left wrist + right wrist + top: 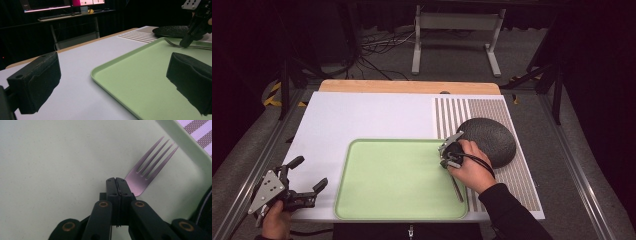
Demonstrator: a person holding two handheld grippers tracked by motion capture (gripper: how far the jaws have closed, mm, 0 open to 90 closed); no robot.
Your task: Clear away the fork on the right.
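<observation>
The tray point(401, 180) lies on the desk point(362, 117), at its near edge. A fork point(150, 162) lies in the tray at its right side, tines toward the far right corner. A bowl point(489, 140) sits upside down just right of the tray, behind the fork.

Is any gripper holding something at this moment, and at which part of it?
The right gripper is shut on the fork at its neck, just behind the tines, over the green tray. The left gripper is open and holds nothing.
</observation>
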